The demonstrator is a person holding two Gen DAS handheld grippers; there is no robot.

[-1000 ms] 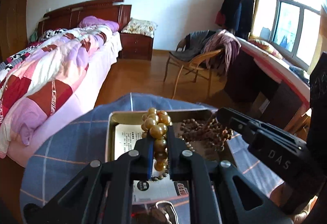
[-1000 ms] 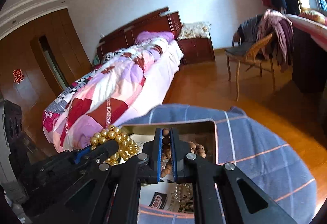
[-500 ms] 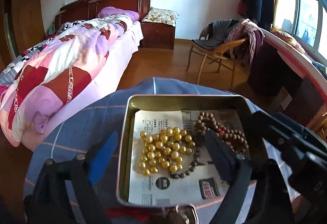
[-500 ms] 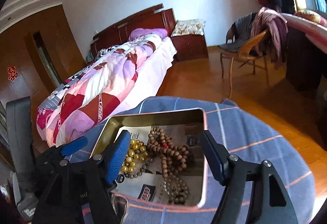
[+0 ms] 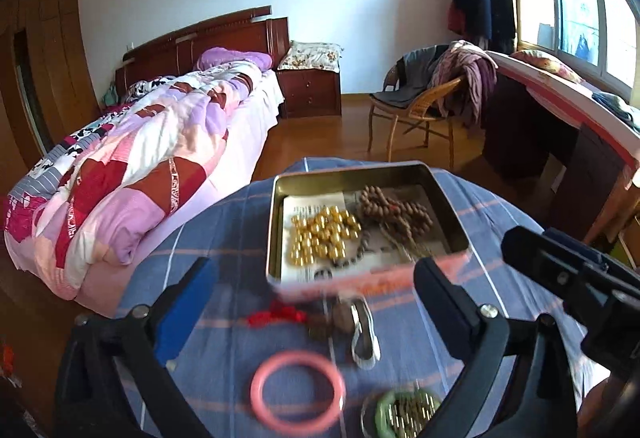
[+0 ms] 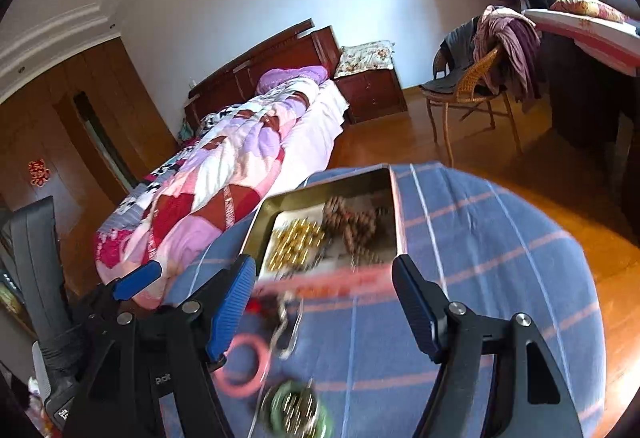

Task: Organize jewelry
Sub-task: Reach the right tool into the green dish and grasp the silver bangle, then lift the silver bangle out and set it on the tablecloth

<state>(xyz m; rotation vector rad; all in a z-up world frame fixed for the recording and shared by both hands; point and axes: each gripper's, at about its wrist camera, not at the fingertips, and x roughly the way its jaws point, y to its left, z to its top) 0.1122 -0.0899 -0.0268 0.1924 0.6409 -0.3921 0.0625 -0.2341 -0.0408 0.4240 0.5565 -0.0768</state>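
Both hand-held grippers (image 5: 316, 302) (image 6: 324, 302) wide, empty

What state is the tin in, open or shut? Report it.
Open. The tin has no lid on; gold beads and brown beads lie exposed inside on paper. The right wrist view shows the same.

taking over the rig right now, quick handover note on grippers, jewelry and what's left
Left gripper: open, empty, hovering short of the tin.
Right gripper: open, empty, also on the near side of the tin.
Done: gold bead strand and brown bead strand lie in the tin on its paper lining.
Left on the blue cloth: pink bangle, green bangle with something gold inside, and a red-tasselled piece with a white loop just before the tin. Suggest the pink bangle next.
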